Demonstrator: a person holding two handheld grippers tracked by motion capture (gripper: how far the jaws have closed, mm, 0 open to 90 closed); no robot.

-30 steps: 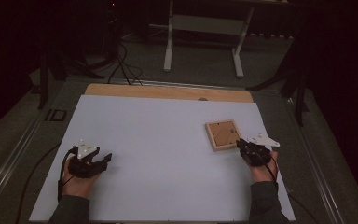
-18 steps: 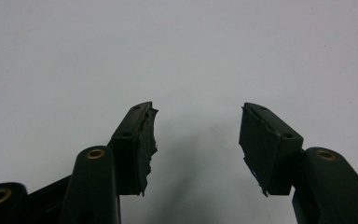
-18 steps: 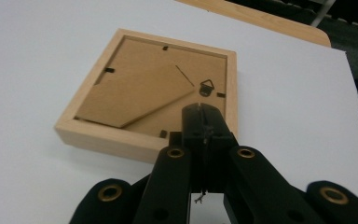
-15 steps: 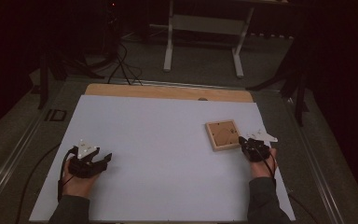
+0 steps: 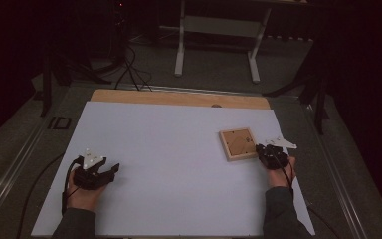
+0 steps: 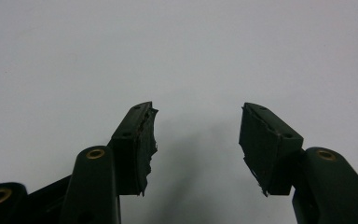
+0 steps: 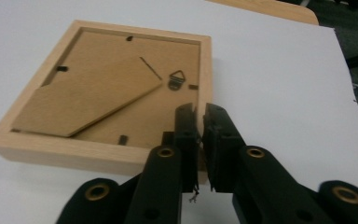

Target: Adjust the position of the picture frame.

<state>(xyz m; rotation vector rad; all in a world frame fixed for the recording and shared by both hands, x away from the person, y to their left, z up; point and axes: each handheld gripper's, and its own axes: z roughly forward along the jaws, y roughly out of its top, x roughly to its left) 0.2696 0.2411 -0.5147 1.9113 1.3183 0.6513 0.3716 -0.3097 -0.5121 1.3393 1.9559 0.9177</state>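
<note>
A light wooden picture frame [image 5: 238,143] lies back side up on the white table sheet [image 5: 179,149], right of centre. In the right gripper view the picture frame [image 7: 98,93] shows its cardboard stand and a small metal hanger. My right gripper [image 5: 261,150] is at the frame's right edge. Its jaws have just been opening a little, and the right gripper [image 7: 200,112] stands nearly closed, with the frame's rim between the pads. My left gripper [image 5: 112,172] rests near the sheet's front left. The left gripper [image 6: 196,114] is open over bare sheet with nothing between its jaws.
A bare wooden strip [image 5: 179,97] runs along the far edge of the table. Beyond it stand a white metal stand [image 5: 219,30] and loose cables [image 5: 129,64] on a dark floor. Metal rails border the table on both sides.
My right gripper has edged slightly forward onto the frame's right edge. The frame and the left hand have stayed where they were.
</note>
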